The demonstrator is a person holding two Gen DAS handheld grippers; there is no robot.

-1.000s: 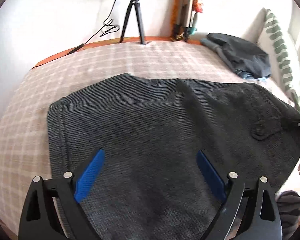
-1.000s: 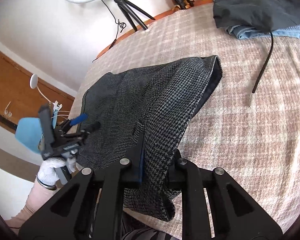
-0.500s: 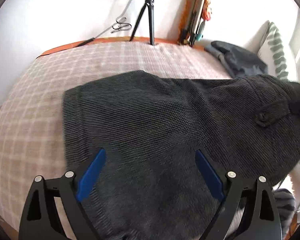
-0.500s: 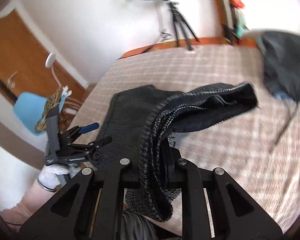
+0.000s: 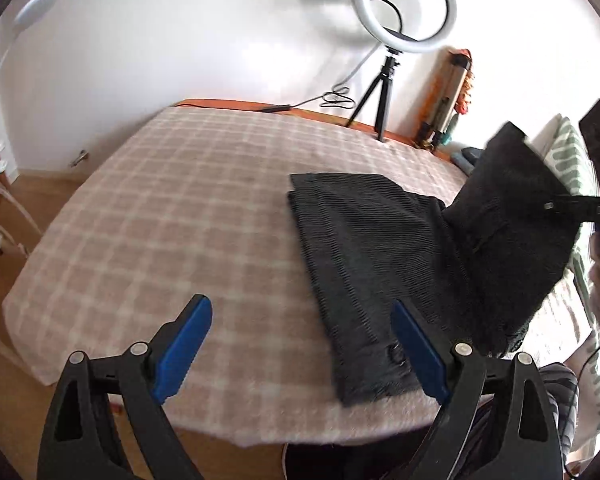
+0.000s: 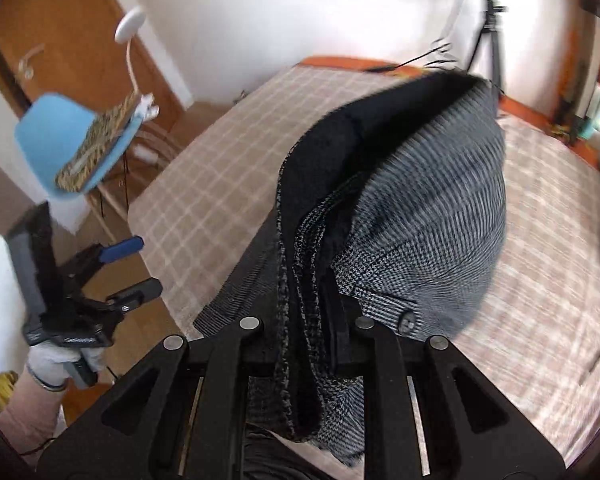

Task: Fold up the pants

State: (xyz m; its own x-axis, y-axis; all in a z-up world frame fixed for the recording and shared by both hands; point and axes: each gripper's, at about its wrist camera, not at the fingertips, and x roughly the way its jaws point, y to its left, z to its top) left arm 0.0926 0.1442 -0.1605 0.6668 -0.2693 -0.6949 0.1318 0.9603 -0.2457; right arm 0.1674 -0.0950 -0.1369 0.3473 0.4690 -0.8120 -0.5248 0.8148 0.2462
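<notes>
In the left wrist view, the left hand-held gripper (image 5: 300,344) is released, its blue pads spread above the checked bed (image 5: 172,216) at the lower centre. The dark pants (image 5: 364,248) lie at centre right, one end lifted at the right edge by the right hand-held gripper (image 5: 572,208).

In the right wrist view, the right hand-held gripper (image 6: 308,328) is clenched on bunched pants (image 6: 420,208), which fill the centre. The left hand-held gripper (image 6: 136,268) is at lower left, jaws apart.
</notes>
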